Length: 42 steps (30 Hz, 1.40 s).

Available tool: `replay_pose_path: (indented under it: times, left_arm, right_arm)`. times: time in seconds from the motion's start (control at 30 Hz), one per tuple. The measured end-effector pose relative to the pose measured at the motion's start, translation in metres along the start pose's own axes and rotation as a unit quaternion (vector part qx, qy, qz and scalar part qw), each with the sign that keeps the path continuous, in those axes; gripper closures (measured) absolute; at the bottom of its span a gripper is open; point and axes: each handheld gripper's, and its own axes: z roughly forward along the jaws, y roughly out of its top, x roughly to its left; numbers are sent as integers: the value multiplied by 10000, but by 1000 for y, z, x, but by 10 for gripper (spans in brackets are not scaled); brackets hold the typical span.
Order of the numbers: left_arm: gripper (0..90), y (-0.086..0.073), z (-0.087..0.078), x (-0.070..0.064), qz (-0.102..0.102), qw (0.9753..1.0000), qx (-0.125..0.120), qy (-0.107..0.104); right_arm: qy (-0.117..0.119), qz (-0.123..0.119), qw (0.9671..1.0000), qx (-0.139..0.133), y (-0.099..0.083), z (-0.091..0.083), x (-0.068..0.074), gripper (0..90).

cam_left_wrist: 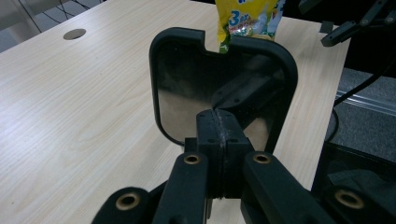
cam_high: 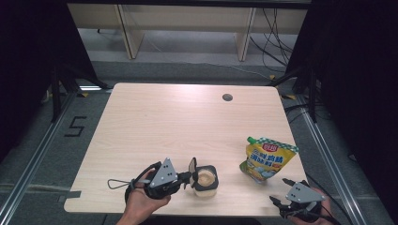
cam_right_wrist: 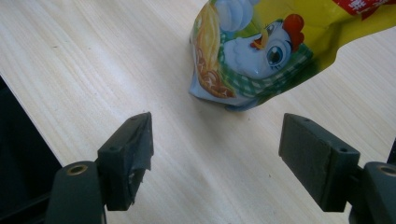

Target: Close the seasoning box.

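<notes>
A small black square tub (cam_high: 206, 180) with beige contents stands near the table's front edge. Its black lid (cam_high: 192, 165) is raised upright at the tub's left side. My left gripper (cam_high: 187, 180) is shut on the lid's lower edge. In the left gripper view the closed jaws (cam_left_wrist: 218, 128) pinch the glossy-faced lid (cam_left_wrist: 187, 88). A yellow pouch (cam_high: 267, 159) with a cartoon chicken lies to the right of the tub. My right gripper (cam_high: 286, 191) stands open just in front of the pouch (cam_right_wrist: 261, 51), its jaws (cam_right_wrist: 217, 140) holding nothing above bare wood.
The light wooden table (cam_high: 178, 122) has a round cable hole (cam_high: 227, 97) at the back right. The table's front edge runs close under both hands. Black curtains flank the sides, and cables lie on the floor behind.
</notes>
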Motion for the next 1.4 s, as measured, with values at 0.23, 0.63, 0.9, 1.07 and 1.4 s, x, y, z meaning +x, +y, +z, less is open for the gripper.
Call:
replay_pose_path:
  times: [0.23, 0.63, 0.9, 1.07, 1.4]
  left_arm:
    - [882, 2, 10, -2, 61, 9999, 18, -95]
    - [876, 1, 23, -3, -40, 9998, 116, -155]
    - [873, -1, 27, -3, -35, 9996, 175, -210]
    - [829, 0, 25, -2, -154, 9995, 90, -251]
    - [459, -1, 16, 4, -382, 9984, -82, -412]
  right_arm:
    - [-16, -62, 10000, -14, 0, 0, -1, 272]
    - [19, -61, 10000, -9, 0, 1, 0, 272]
    - [25, -171, 9999, -3, 0, 2, -1, 272]
    - [20, -155, 9999, -10, 0, 2, 0, 272]
    - [23, -178, 9998, -5, -1, 2, 0, 271]
